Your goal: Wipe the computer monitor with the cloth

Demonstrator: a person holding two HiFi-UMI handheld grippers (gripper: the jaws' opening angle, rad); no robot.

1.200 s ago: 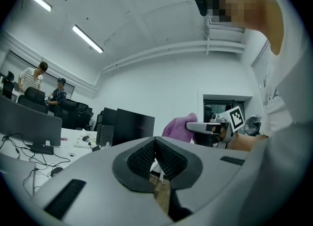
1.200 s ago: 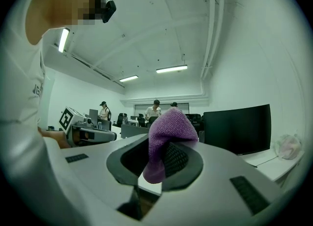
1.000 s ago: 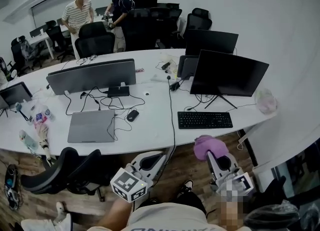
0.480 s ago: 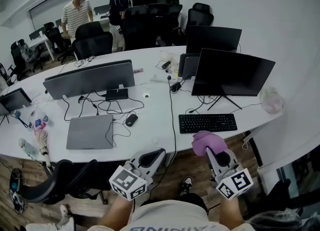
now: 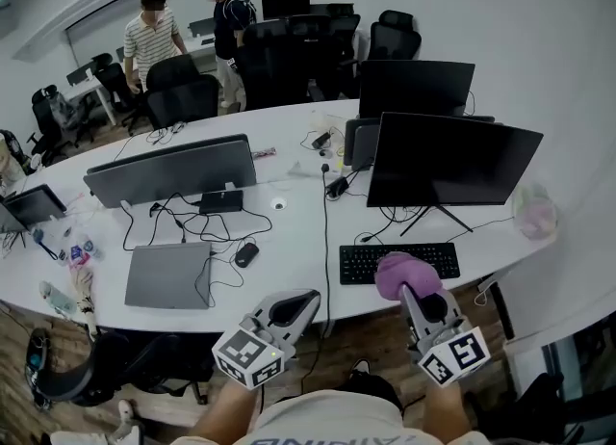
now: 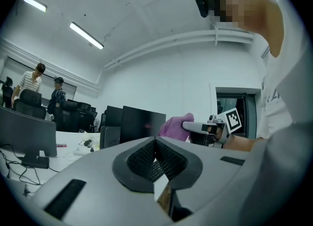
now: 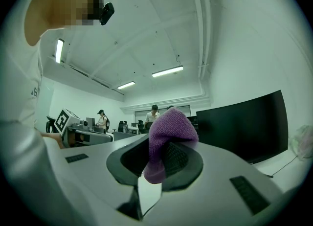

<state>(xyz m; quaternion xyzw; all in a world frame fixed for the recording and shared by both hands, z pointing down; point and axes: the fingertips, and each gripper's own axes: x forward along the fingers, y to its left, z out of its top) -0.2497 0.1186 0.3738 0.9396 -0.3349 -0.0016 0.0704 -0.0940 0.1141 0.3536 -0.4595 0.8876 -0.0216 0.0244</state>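
Note:
The black computer monitor [image 5: 452, 159] stands on the right part of the white curved desk [image 5: 289, 226], its screen dark and facing me. My right gripper [image 5: 414, 292] is shut on a purple cloth [image 5: 404, 273], held over the desk's front edge by the keyboard [image 5: 399, 261], below the monitor and apart from it. In the right gripper view the cloth [image 7: 168, 127] bulges up out of the right gripper [image 7: 164, 160], with the monitor [image 7: 244, 122] off to the right. My left gripper [image 5: 308, 297] hangs in front of the desk, shut and empty; its jaws meet in the left gripper view [image 6: 155, 146].
A second black monitor [image 5: 416, 85] stands behind the first. A wide grey monitor [image 5: 171, 171], a closed laptop [image 5: 168, 274], a mouse [image 5: 246, 254] and loose cables lie at the left. Two people [image 5: 154, 34] stand among office chairs [image 5: 183, 96] at the back.
The desk has come closer in the head view. My right gripper has carried the purple cloth forward, from in front of the desk to over its edge at the keyboard. The left gripper stays shut.

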